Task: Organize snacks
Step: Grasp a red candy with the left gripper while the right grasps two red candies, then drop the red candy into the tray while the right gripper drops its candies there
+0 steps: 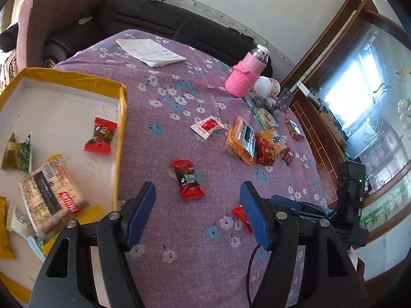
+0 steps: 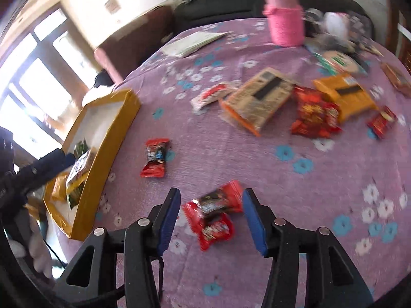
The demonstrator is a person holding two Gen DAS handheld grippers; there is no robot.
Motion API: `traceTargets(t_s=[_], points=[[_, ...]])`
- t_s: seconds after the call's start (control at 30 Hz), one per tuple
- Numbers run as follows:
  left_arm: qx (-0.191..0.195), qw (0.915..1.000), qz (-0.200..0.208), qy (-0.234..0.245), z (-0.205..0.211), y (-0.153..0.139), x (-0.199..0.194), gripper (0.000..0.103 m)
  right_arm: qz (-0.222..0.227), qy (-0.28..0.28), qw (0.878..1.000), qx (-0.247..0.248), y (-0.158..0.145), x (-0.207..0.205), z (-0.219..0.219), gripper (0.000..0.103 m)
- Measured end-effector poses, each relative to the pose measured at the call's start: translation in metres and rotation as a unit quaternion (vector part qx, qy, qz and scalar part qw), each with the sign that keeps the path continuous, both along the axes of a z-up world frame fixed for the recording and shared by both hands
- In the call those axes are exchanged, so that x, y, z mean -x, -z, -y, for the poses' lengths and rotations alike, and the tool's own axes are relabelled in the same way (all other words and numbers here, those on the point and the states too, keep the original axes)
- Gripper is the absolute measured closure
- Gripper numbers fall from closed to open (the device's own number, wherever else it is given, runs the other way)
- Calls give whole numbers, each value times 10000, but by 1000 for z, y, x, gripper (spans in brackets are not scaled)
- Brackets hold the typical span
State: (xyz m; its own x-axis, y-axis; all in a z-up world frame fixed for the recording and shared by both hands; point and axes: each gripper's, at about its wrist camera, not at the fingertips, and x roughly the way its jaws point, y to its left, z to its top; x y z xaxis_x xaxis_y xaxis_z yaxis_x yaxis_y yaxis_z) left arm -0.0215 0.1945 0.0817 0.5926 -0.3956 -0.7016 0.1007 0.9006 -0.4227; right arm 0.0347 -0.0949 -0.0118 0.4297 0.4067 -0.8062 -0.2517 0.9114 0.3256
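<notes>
While two red candy packets [image 2: 213, 214] are lying on the table [image 2: 282, 179] between the spread pads of the right gripper [image 2: 210, 220], untouched, they are being judged light, crinkly and best pinched across the middle.

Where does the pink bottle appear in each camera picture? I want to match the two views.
Left wrist view: the pink bottle stands upper right of centre, at the far edge of the purple floral cloth.
Right wrist view: the pink bottle is at the top edge, right of centre, blurred and cut off.
Shared landmark: the yellow-rimmed box, at the left in both views.
</notes>
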Motion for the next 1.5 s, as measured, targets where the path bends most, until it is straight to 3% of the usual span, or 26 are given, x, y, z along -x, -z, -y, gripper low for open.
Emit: traceTargets(t_s=[0.07, 0.17, 0.47, 0.57, 0.67, 1.0, 1.13, 1.33, 1.5], points=[[-101, 9998, -166, 99, 13, 9, -9, 39, -182, 178, 9995, -170, 9, 2, 6, 50], [-304, 9987, -399, 135, 27, 25, -27, 58, -205, 102, 9993, -304, 20, 3, 1, 50], [-1344, 9885, -688, 83, 60, 61, -61, 57, 427, -357, 9982, 234, 24, 12, -34, 50], [-1735, 9833, -536, 145, 71, 64, -61, 57, 494, -522, 9972, 212, 27, 16, -34, 51], [-2104, 9766, -391, 229, 80, 64, -57, 81, 533, -700, 9959, 191, 28, 20, -35, 47], [-1379, 9902, -157, 160, 63, 39, -30, 81, 716, -624, 9947, 403, 30, 25, -29, 50], [-1064, 9943, 48, 66, 54, 23, -12, 81, 619, -599, 9953, 435, 31, 26, -29, 78], [-653, 9972, 347, -141, 33, -1, 18, 81, 611, -506, 9967, 164, 22, 39, -24, 80], [-354, 9970, 512, -454, -4, -15, 43, 81, 871, -531, 9948, -54, -8, 58, -25, 80]])
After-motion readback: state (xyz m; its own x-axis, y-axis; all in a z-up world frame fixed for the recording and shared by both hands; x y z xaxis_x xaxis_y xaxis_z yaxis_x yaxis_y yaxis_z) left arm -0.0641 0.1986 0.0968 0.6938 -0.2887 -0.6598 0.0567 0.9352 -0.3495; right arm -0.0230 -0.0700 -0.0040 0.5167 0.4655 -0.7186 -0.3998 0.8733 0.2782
